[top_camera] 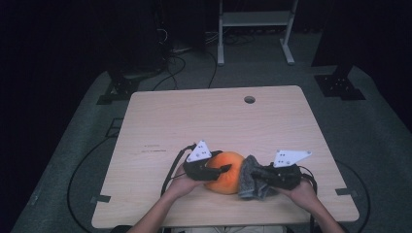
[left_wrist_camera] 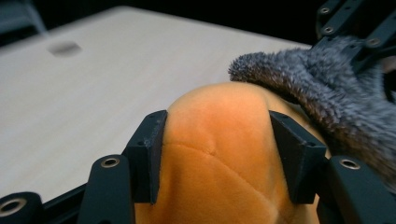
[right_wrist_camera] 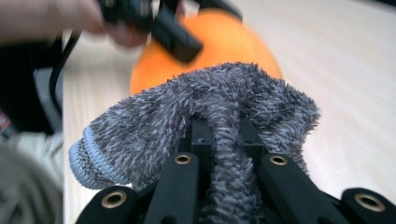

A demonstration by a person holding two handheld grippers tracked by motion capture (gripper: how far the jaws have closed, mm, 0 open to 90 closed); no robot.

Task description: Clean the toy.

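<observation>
Round orange plush ball [top_camera: 224, 172] sits near front edge of light wooden table [top_camera: 214, 121], roughly centre. Fuzzy grey knit sock [top_camera: 252, 178] right beside it, touching, draped partly against ball's right side. Left gripper [top_camera: 214, 170] on ball's left, right gripper [top_camera: 262, 174] on sock's right. Round cable hole [top_camera: 249, 99] way back near far edge.

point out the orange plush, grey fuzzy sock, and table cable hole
orange plush [left_wrist_camera: 219, 140], left gripper view, its front bulge
grey fuzzy sock [right_wrist_camera: 154, 126], right gripper view, its body near cuff
table cable hole [top_camera: 249, 99], high view, its centre
</observation>
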